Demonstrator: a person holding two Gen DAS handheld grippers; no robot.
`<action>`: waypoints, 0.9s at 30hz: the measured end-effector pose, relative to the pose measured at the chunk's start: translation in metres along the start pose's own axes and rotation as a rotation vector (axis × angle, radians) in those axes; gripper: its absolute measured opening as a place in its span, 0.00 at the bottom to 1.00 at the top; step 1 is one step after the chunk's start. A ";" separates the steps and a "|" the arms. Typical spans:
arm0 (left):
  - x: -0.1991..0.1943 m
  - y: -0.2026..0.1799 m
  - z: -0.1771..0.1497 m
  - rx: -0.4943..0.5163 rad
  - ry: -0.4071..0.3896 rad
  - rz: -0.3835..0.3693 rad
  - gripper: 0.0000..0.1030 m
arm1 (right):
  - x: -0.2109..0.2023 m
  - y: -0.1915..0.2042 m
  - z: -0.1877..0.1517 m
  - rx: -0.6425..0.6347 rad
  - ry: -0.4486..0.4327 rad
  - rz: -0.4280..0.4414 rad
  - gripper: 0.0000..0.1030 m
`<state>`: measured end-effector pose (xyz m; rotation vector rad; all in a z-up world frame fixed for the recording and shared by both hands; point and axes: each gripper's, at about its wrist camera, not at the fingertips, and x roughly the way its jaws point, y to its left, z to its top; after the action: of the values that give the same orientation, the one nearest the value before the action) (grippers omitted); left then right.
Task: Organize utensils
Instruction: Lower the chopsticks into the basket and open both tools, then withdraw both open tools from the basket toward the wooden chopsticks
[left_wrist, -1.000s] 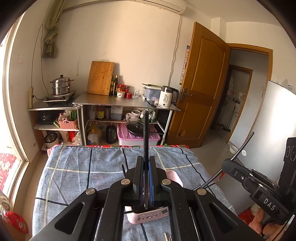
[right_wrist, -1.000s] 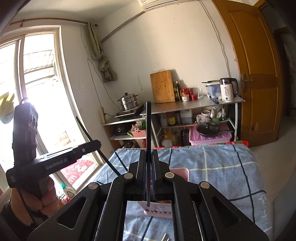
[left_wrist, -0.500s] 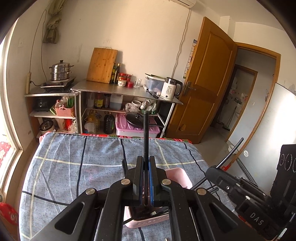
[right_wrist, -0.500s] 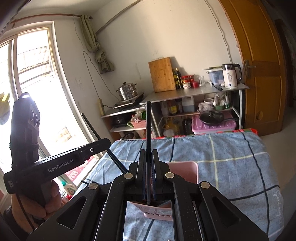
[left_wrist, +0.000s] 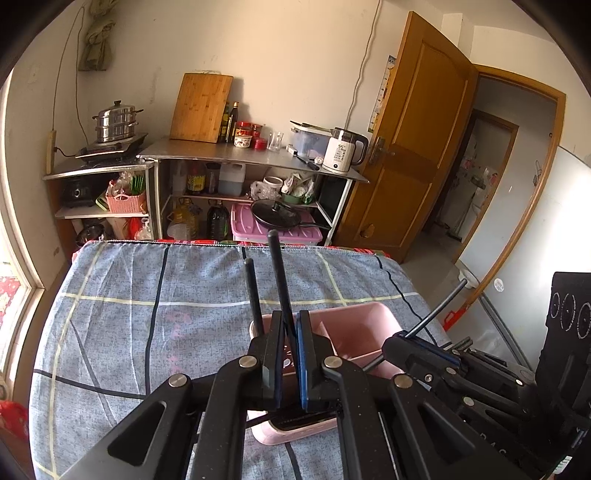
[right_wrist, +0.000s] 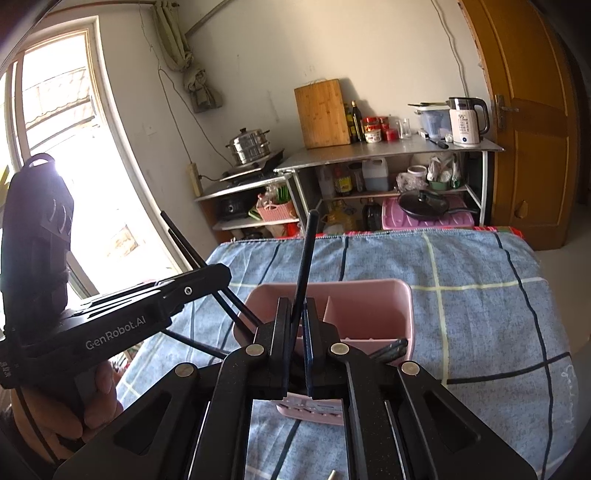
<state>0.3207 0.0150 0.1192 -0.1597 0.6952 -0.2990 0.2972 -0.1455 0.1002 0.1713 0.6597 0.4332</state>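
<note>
Both grippers, left (left_wrist: 289, 354) and right (right_wrist: 297, 349), pinched chopsticks (left_wrist: 279, 273) over the pink caddy (left_wrist: 360, 325); next, lowering and releasing them.

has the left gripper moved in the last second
Yes. The left gripper has come forward and tipped down: against the fixed metal shelf, the pink utensil holder now shows far more beneath it.

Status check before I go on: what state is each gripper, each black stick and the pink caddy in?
left gripper: shut on a black stick, over the caddy
left black stick: gripped, tilted
right gripper: shut on a black stick
right black stick: gripped, leaning
loose black stick: standing in the caddy
pink caddy: upright on the cloth
</note>
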 end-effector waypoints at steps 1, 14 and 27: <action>-0.001 0.000 0.000 0.002 -0.004 -0.002 0.05 | 0.001 -0.001 0.000 0.001 0.009 0.002 0.06; -0.049 -0.003 0.003 0.017 -0.099 0.020 0.17 | -0.040 -0.003 0.007 -0.013 -0.056 -0.040 0.11; -0.112 -0.008 -0.016 0.018 -0.178 0.032 0.20 | -0.098 -0.004 -0.006 -0.024 -0.118 -0.064 0.12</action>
<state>0.2276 0.0432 0.1769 -0.1560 0.5183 -0.2574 0.2251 -0.1919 0.1490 0.1510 0.5424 0.3667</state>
